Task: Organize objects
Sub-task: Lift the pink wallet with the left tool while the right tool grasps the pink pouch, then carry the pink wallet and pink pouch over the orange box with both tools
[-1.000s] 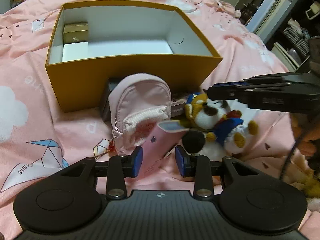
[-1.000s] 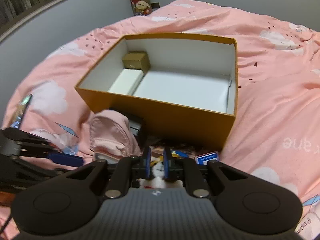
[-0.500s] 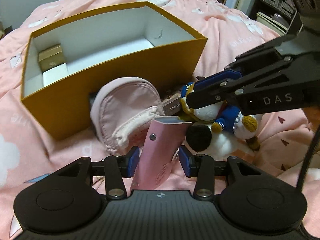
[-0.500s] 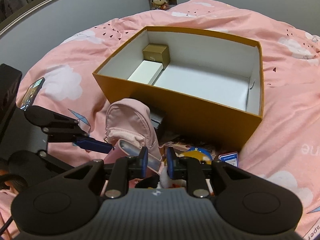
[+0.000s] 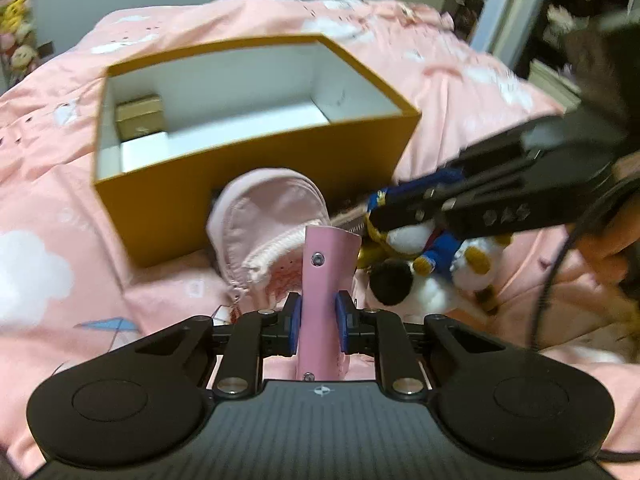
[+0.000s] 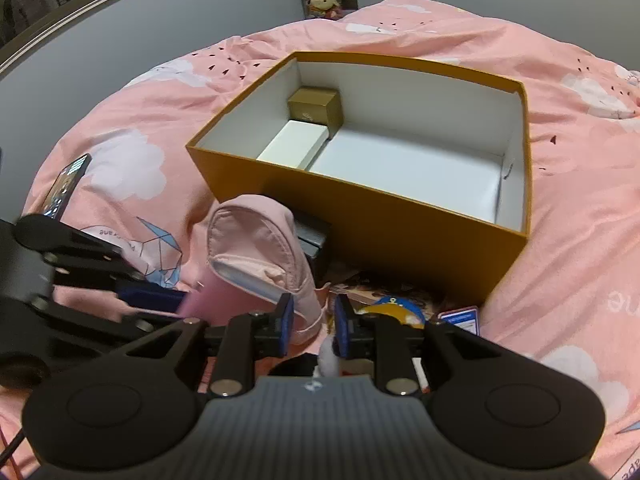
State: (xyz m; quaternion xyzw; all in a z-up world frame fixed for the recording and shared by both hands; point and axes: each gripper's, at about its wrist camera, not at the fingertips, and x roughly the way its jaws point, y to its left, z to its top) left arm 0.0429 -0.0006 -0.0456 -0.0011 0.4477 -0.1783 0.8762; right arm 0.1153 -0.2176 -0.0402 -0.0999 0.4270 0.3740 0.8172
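A pink cloud-print bed (image 6: pixel 580 208) carries the orange box (image 6: pixel 400 216); left claw (image 5: pixel 318 330) clamps a pink case (image 5: pixel 326 280), right claw (image 6: pixel 314 330) apart.

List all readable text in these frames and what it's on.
"DAS": on the side of the right tool, blurred.
"ne": upside-down print on the bedsheet, cut off.
Too small or blurred to read: blue card, phone screen, gold box logo.

Mustard-orange box (image 6: pixel 420 236) with white inside, pink cloud-print bedspread (image 6: pixel 580 208), pink pouch (image 5: pixel 326 276), blue-padded black tongs (image 5: pixel 316 322).
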